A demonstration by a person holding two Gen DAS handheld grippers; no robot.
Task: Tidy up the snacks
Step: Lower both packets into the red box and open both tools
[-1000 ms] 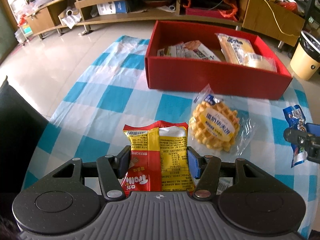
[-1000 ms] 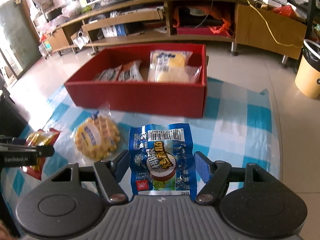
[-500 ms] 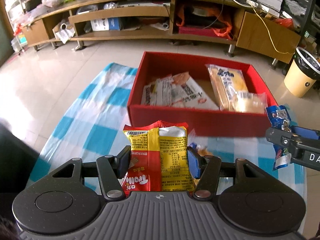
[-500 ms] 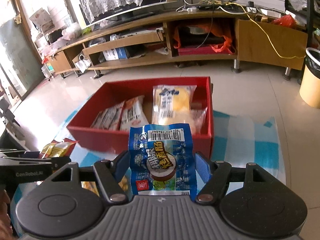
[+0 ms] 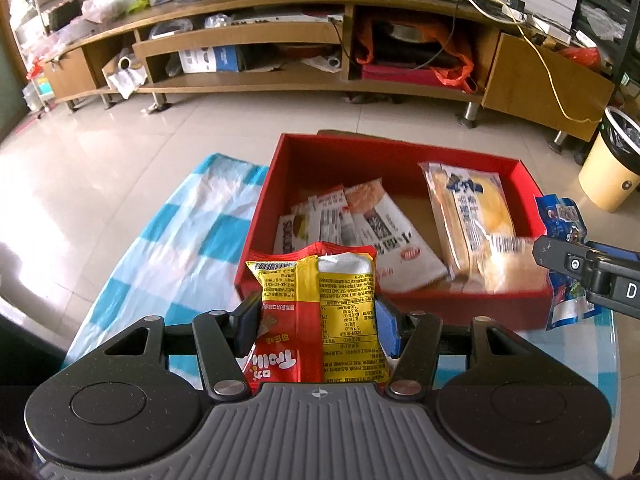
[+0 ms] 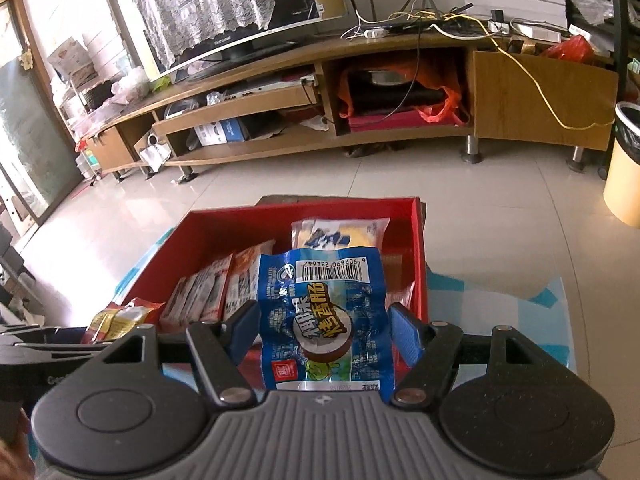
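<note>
Since a second earlier both grippers had travelled from above the waffle packet on the checked cloth to the near edge of the red box, each carrying its packet along.

In the left wrist view, the left gripper (image 5: 316, 322) was clenched on a red-and-yellow snack packet (image 5: 318, 316), its blue pads pressing both sides. The packet stood upright over the near wall of the red box (image 5: 460, 306). Inside the box lay a fan of white-and-orange sachets (image 5: 360, 232) on the left and a clear-wrapped yellow cake (image 5: 468, 216) on the right. The box sat on a blue-and-white checked cloth (image 5: 192, 232). At the right edge the other gripper showed with a blue packet.

In the right wrist view, the right gripper (image 6: 324, 330) was grasping a blue sausage packet (image 6: 324, 316), barcode uppermost, held over the near right part of the box (image 6: 418, 264). The sachets (image 6: 224, 284) and the cake (image 6: 340, 234) lay beyond it. At lower left the red-and-yellow packet (image 6: 120, 320) sat in the left gripper's black fingers (image 6: 44, 342).
</note>
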